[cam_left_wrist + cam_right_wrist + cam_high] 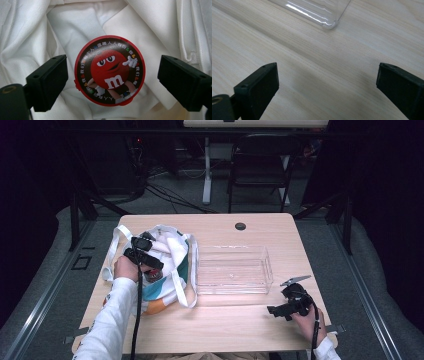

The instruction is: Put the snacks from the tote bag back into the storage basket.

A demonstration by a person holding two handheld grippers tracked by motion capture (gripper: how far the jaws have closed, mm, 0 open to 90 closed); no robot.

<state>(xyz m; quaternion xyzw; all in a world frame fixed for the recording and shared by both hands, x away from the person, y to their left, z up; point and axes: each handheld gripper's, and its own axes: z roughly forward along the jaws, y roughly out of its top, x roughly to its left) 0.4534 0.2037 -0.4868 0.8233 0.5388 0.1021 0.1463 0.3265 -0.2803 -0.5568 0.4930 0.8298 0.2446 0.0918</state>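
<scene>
Red candy tin [109, 70] sits mid-frame between the left claw's [112, 80] spread jaws; soft white bag [150, 22] cloth could snag. Right claw [327, 87] hangs released.

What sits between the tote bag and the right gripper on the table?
The clear plastic bin, empty, on the table, right of the tote bag; bare wood separates it from the right gripper. High view shows this.

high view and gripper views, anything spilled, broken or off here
Nothing stands out. The clear tray sits upright and empty on the table; the red round tin lies intact, face up, in the white bag.
</scene>
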